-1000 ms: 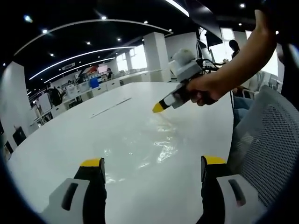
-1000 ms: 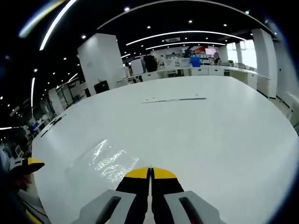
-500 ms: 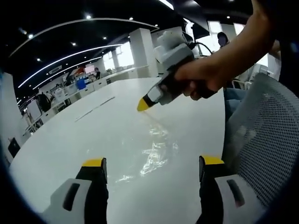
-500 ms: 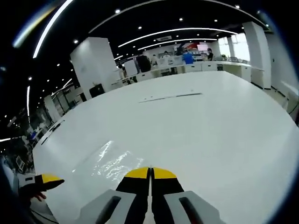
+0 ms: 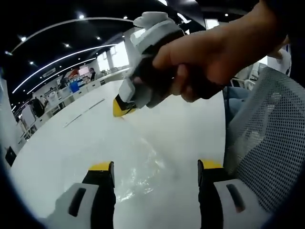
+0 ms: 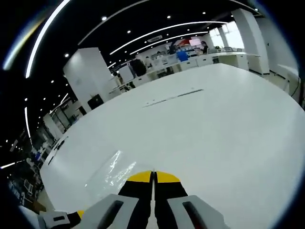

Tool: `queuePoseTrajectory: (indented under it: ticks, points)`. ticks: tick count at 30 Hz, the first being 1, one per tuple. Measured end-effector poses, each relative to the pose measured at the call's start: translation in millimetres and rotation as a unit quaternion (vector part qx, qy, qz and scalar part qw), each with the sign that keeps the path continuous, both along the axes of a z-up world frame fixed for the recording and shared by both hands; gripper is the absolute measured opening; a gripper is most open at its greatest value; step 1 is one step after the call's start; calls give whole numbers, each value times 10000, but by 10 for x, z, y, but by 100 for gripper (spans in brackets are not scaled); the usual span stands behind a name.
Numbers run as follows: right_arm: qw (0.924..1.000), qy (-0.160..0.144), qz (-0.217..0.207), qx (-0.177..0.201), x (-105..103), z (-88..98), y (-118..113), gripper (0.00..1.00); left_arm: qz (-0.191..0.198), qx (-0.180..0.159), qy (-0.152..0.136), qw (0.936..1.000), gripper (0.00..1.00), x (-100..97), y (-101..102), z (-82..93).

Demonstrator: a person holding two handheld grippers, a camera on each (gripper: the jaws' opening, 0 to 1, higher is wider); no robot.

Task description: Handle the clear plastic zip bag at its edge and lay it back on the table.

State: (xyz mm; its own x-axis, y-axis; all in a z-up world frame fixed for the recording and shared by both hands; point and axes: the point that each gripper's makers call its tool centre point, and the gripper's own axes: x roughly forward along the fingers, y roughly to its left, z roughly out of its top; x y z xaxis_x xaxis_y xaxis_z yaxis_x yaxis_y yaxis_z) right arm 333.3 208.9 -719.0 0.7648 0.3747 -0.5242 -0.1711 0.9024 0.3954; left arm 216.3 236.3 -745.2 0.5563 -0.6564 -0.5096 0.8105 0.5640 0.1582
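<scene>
The left gripper view looks from low above the white table (image 5: 62, 143), forward between its own two fingers (image 5: 102, 168), toward the far office desks. The right gripper (image 5: 123, 107) and the hand (image 5: 214, 52) that holds it are very near this camera, high in the view. The right gripper view looks along its own closed fingers (image 6: 140, 177) over the same table toward the far desks. Both views share the table top and the clear bag (image 5: 138, 167) lying on it.
</scene>
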Motion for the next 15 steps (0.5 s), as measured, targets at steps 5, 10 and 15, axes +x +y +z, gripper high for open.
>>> queuePoseTrajectory:
  ticks: [5,10,15]
  points:
    - [9999,-1,-77,129,-11,83,18,0,81,66,-14,9999,60,44,1,-23]
    - [9997,28,-139,199,-23,96,16,0,109,160,-74,9998,49,85,-31,-36]
    - [9995,34,-171,251,-26,105,9,0,119,296,-104,9994,40,127,-80,-48]
